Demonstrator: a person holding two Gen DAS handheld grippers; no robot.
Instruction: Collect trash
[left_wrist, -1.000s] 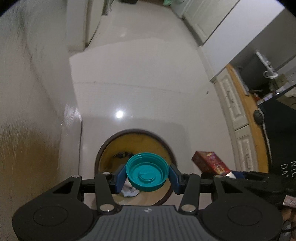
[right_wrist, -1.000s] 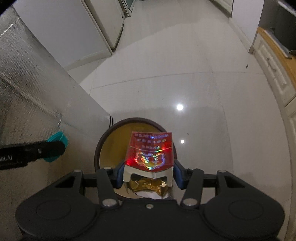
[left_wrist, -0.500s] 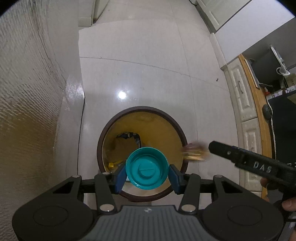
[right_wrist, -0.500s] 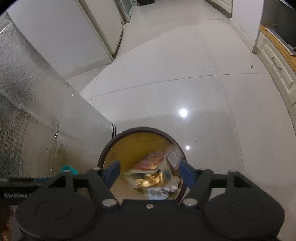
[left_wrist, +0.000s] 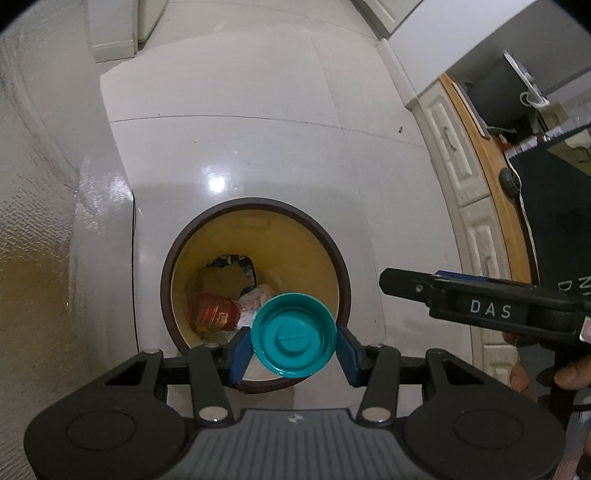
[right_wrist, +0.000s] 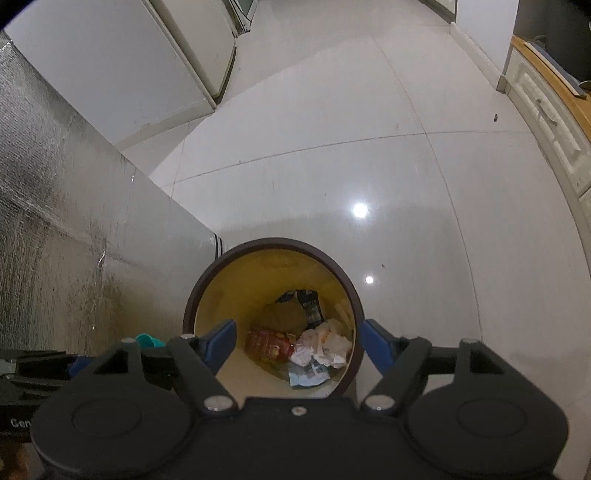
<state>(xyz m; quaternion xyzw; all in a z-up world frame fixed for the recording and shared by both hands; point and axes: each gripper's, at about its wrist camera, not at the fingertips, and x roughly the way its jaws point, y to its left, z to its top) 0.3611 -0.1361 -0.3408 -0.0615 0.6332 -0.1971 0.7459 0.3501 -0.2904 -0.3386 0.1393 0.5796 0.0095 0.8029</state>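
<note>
Gone from the right tongs (right_wrist: 297, 341) is the red box (right_wrist: 269, 345): a second ago it sat pinched between their blue pads, and now it lies at the bottom of the trash bin (right_wrist: 207, 284), beside crumpled white paper (right_wrist: 325, 345) and a bluish wrapper (right_wrist: 308, 376). Those tongs are spreading wider with nothing between them, held above the bin's near rim so that the open mouth shows between the two pads.

Over the same second the left tongs (left_wrist: 293, 349) have come in over the bin (left_wrist: 343, 266), from a spot where the bin lay partly hidden below them. They pinch a teal plastic lid (left_wrist: 293, 336) by its rim, one blue pad on each side, its hollow face toward the camera. The lid hangs above the bin's near edge, not yet inside.

From the left wrist view the right tongs show side-on as a black bar (left_wrist: 476, 301) to the right of the bin, with the person's fingers (left_wrist: 570, 376) at the handle. Inside the bin (left_wrist: 258, 236), the red box (left_wrist: 216, 314) rests against the yellow wall, next to the white paper (left_wrist: 255, 301) and a piece of brown cardboard (left_wrist: 221, 278).

The bin stands on a pale tiled floor (right_wrist: 369, 147), close against a silver foil-covered panel (right_wrist: 55, 221).
</note>
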